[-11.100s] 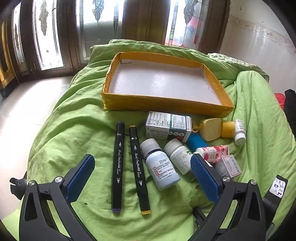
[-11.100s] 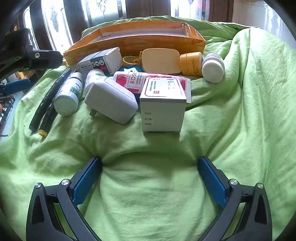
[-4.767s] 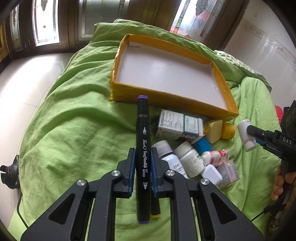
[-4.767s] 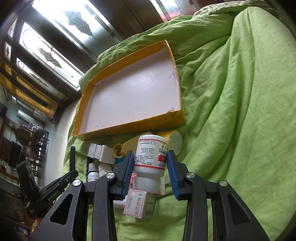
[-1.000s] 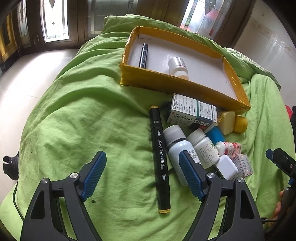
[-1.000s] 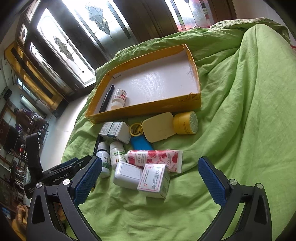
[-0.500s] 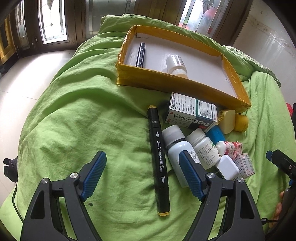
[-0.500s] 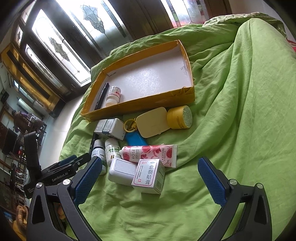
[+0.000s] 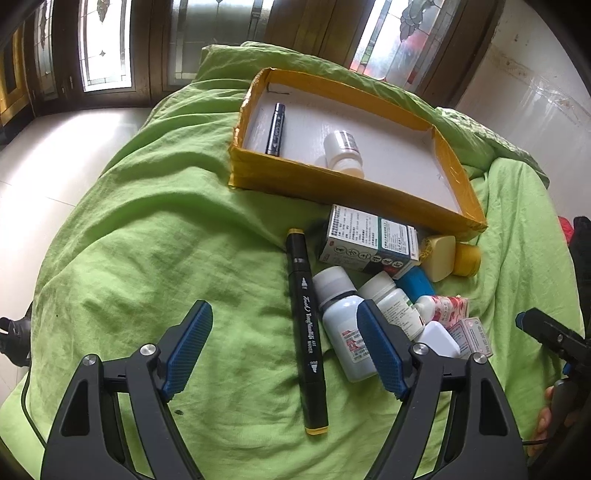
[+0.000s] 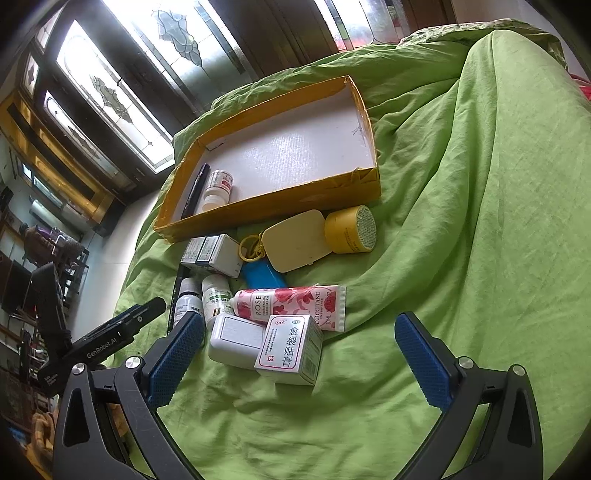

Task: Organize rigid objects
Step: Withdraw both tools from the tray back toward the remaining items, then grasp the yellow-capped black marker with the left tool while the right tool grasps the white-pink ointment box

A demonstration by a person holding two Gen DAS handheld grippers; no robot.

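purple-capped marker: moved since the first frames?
Yes. The purple-capped marker went from the green blanket, beside the yellow-capped marker, into the yellow tray, along its left wall.

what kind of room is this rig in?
Probably a home bedroom, not a lab. The items lie on a rumpled green bedsheet over something soft, a green pillow sits behind the yellow cardboard tray, and stained-glass windows in dark wood frames line the wall.

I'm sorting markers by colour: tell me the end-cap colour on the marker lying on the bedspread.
Yellow caps on both ends of the black marker; the left wrist view shows it best.
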